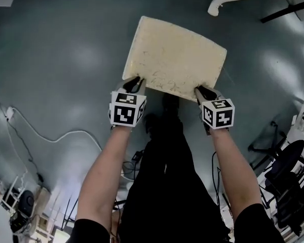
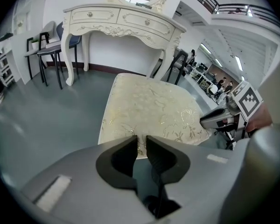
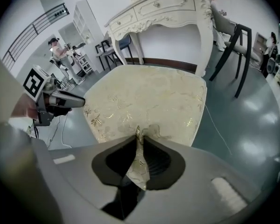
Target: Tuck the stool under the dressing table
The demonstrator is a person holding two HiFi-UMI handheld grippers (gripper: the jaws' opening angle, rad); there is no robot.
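White cable on grey floor; 1 black chair.

- We see bright, even overhead light, with pale glare patches on the grey floor in the head view
- Both gripper views bend at the edges, and black swallows their corners
- The nearest foreground looks soft

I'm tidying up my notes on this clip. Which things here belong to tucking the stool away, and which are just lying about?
Part of the job: cream gold-patterned fabric stool, gripped at its near edge by the left gripper and right gripper; cream carved wooden dressing table.
Lying about: black metal chair beside the table; white cable on the floor; black office chair.
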